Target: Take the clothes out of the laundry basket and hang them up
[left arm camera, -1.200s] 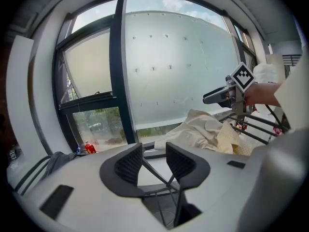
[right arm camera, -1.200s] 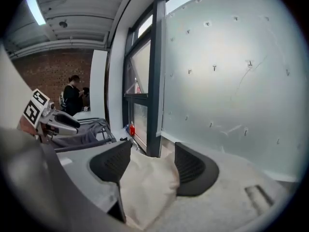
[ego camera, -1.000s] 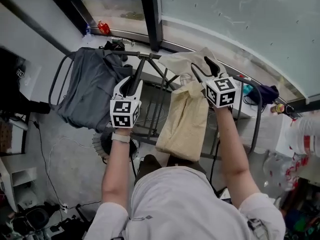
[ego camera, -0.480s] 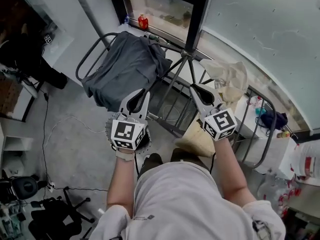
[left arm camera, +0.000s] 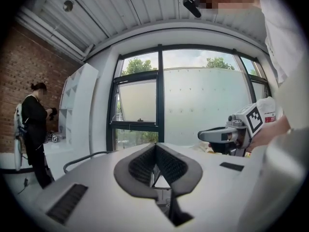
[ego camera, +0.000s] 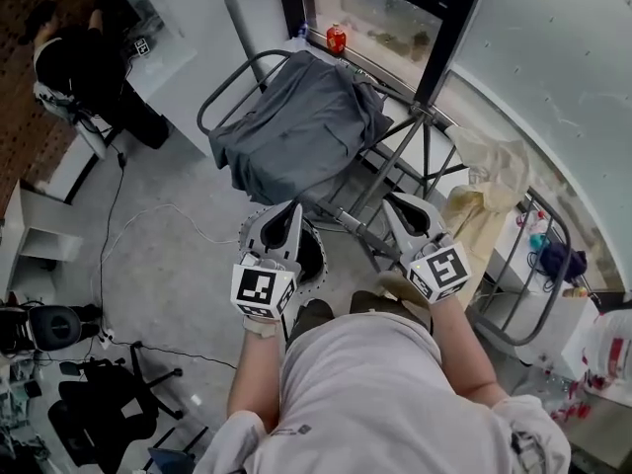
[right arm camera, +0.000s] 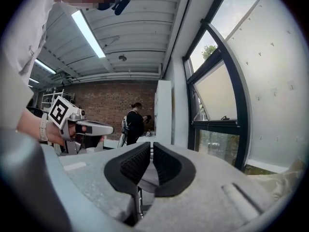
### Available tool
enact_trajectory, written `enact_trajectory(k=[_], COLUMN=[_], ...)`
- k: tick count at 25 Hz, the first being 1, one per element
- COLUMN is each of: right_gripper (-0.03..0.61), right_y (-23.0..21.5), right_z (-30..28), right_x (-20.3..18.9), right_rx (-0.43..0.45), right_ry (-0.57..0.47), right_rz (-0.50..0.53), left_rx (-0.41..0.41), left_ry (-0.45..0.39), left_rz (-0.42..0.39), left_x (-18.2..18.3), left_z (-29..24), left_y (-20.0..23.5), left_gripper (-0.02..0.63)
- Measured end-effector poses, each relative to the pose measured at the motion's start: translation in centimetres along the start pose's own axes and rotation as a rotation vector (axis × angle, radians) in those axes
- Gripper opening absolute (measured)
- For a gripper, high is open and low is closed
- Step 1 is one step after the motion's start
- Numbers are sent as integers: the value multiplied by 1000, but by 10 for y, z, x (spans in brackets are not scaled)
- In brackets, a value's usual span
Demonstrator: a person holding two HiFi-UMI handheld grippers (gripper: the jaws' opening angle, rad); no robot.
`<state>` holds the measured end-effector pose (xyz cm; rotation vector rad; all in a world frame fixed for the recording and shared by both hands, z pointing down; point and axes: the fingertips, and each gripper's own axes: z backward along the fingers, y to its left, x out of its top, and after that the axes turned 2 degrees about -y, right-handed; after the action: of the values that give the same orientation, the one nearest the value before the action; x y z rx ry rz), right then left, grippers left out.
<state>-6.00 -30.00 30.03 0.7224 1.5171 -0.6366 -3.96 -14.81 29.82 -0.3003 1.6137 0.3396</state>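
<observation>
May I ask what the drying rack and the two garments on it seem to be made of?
Drying rack: probably painted metal tubing, thin dark bars. Grey garment: soft matte fabric, draping in folds. Beige garment: light fabric, crumpled; weave unclear.

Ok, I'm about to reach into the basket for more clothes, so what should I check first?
1. Left tongs free: ok, shut on nothing.
2. Right tongs free: ok, just been closing, nothing between them.
3. Grey garment draped on the drying rack: ok.
4. Beige garment hanging on the rack: ok.
5. Clothes left in the laundry basket: cannot tell, the left tongs cover it.
</observation>
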Motion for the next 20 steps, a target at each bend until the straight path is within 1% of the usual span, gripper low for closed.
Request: enact_trajectory(k=[3, 5, 8, 11, 16, 20], right_gripper=[25, 25, 25, 25, 25, 25], right_y=[9, 13, 17, 24, 26, 19], right_z=[-2, -2, 1, 0, -1, 1], right_x=[-5, -9, -21, -31, -33, -33], right_rx=[27, 32, 17, 24, 28, 15], right_ry=[12, 20, 41, 67, 83, 87], right_rz=[14, 27, 9, -20, 11, 8], left_rx=[5, 7, 14, 23, 14, 14], left_ry=[11, 15, 25, 32, 43, 49], left_rz=[-48, -56, -27, 5, 11, 16], left_x=[-4, -6, -12, -20, -26, -28], left_z=[8, 13, 18, 22, 22, 19], left_y=[5, 8, 12, 15, 14, 15], left_gripper=[2, 2, 2, 2, 2, 2])
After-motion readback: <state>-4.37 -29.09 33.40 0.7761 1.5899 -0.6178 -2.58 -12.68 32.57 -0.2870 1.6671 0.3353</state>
